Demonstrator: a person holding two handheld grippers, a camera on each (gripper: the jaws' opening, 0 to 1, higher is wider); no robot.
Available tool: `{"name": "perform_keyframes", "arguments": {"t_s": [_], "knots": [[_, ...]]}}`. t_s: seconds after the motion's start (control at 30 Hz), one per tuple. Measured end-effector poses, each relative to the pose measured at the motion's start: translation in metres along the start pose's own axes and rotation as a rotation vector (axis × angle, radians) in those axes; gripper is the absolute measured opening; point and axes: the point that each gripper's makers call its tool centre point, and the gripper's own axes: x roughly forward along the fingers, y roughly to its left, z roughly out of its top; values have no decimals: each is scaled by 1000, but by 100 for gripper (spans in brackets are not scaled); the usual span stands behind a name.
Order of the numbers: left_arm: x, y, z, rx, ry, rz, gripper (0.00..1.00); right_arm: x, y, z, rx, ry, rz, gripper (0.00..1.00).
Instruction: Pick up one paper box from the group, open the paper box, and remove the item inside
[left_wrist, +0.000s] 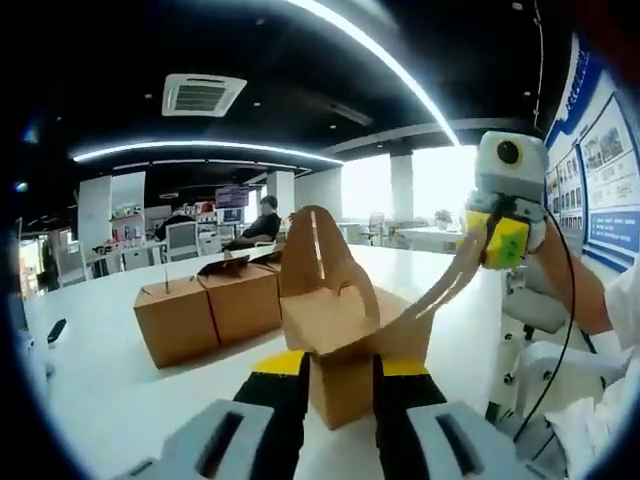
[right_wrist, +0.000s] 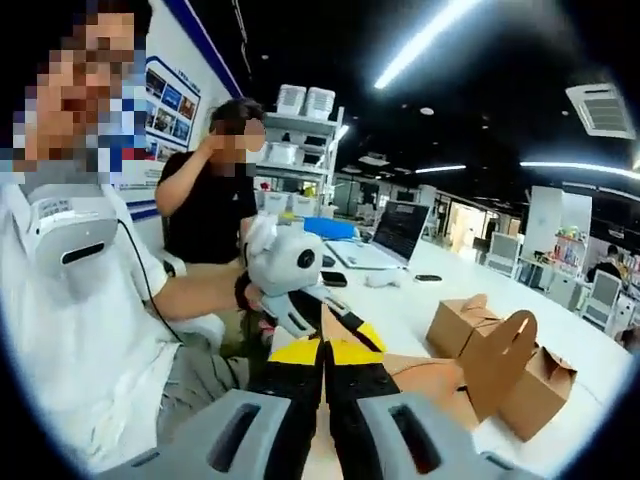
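left gripper (left_wrist: 340, 385) is clamped on the base of one paper box (left_wrist: 340, 345), held above the near part of the white bench (left_wrist: 110, 370). the box is open: one tall flap with a slit stands upright, a second long flap is pulled out toward the right. right gripper (left_wrist: 503, 240) shows in the left gripper view at the right, pinching the end of that long flap (left_wrist: 450, 280). in the right gripper view the right gripper (right_wrist: 323, 375) has its jaws pressed together on the brown flap (right_wrist: 430, 380), with the left gripper (right_wrist: 300, 290) just beyond them. can't see any item inside the box.

count on the bench: two closed paper boxes (left_wrist: 210, 310) side by side and touching, left of the held box in the left gripper view; more brown box behind them, partly hidden, count unclear. right gripper view shows two boxes (right_wrist: 470, 325) plus an open handle flap in front of them.

also on the bench: one laptop (right_wrist: 385, 240), one dark phone-like object (right_wrist: 428, 278). two people close by in the right gripper view, one in a white top (right_wrist: 90, 330), one in a black shirt (right_wrist: 205, 215). one more seated person (left_wrist: 262, 225) at the bench's far side.
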Motion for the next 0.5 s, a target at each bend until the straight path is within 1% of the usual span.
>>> {"name": "perform_keyframes", "arguments": {"t_s": [0.13,0.33,0.4,0.47,0.5], "knots": [[-3,-1,-2,15,2,-28,27,2,8,-9,1,31,25,3],[-8,-7,-2,-1,6,-89,28,-4,17,-22,-15,63,40,4],[-12,-13,-2,4,13,-125,28,-8,20,-31,-41,92,50,4],[-16,-18,1,-7,-4,-161,28,-13,20,-39,-60,117,56,4],[-19,-20,3,-11,-11,-177,28,-15,18,-43,-49,129,56,4]]}}
